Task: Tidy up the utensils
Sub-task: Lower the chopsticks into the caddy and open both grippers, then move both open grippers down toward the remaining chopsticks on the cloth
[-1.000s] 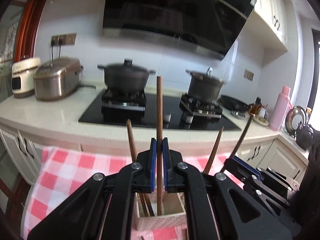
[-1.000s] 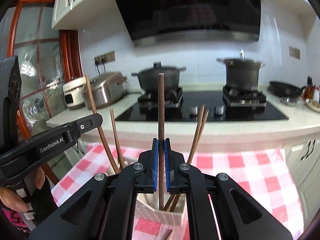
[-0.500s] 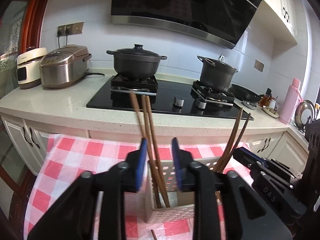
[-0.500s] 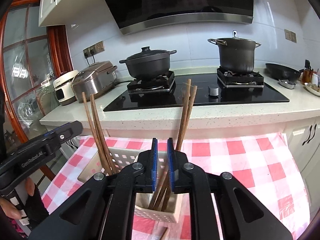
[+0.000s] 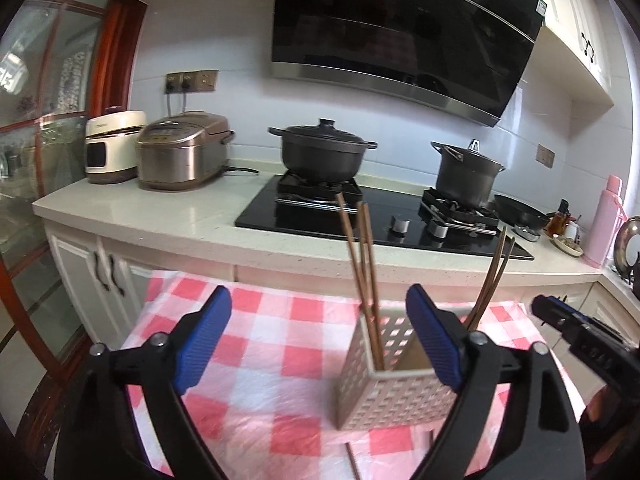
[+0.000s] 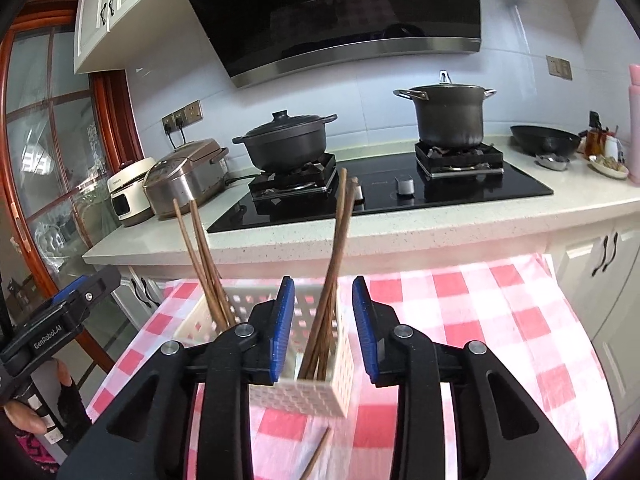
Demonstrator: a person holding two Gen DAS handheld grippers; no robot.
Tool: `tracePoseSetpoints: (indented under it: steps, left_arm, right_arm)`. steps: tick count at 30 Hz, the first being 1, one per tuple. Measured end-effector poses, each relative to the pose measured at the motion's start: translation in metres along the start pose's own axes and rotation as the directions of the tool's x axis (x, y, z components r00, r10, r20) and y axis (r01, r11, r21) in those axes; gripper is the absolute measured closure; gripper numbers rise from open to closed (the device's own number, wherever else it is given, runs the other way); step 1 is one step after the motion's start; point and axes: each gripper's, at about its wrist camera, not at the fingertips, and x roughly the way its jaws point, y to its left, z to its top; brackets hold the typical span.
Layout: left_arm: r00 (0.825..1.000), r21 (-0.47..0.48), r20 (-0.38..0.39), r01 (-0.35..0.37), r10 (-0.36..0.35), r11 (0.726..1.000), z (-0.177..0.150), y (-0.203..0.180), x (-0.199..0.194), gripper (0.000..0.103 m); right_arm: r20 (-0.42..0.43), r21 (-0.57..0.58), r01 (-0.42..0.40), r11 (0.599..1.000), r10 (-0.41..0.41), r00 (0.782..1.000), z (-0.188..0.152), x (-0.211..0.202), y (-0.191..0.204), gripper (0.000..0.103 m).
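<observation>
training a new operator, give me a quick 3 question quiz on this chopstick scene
1. True or false: the left claw grips a chopstick.
2. The white perforated holder stands on: A) the stove B) the checked cloth C) the counter
3. Fill in: one loose chopstick lies on the cloth in front of the ____.

Key: 1 false, its jaws are opening with nothing between them. 2 B. 3 holder.
</observation>
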Motion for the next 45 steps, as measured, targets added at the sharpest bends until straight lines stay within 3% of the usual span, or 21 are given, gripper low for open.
tracePoseSetpoints:
  steps: [3,19,28,41,45]
  left_arm:
    - [1.000,0.011,0.002,-0.026,0.026,1.000,-0.014,0.005,-0.012,0.009]
    - [0.986,0.044,-0.162,-0.042,0.049,0.998,-0.093,0.008,-0.007,0.008]
    - [0.955,0.099,-0.290,-0.037,0.064,0.994,-0.132,-0.005,0.015,0.008]
    - [0.917,0.159,-0.393,-0.014,0.076,0.987,-0.157,-0.027,0.038,0.008]
    - [0.896,0.173,-0.436,-0.003,0.080,0.985,-0.164,-0.033,0.048,0.023]
  right_arm:
    - [-0.011,0.007,0.005,1.000,-0.005,1.000,-0.013,-0.008,-0.002,0.065]
    - [-0.147,0.060,0.006,0.998,0.003,0.989,-0.089,-0.011,-0.008,0.065]
    - [-0.199,0.088,0.015,0.996,0.003,0.980,-0.113,-0.006,-0.012,0.065]
    - [-0.239,0.057,0.039,0.998,-0.024,0.971,-0.127,-0.003,-0.012,0.065]
    - [-0.239,0.062,0.038,0.997,-0.022,0.971,-0.128,-0.005,-0.014,0.065]
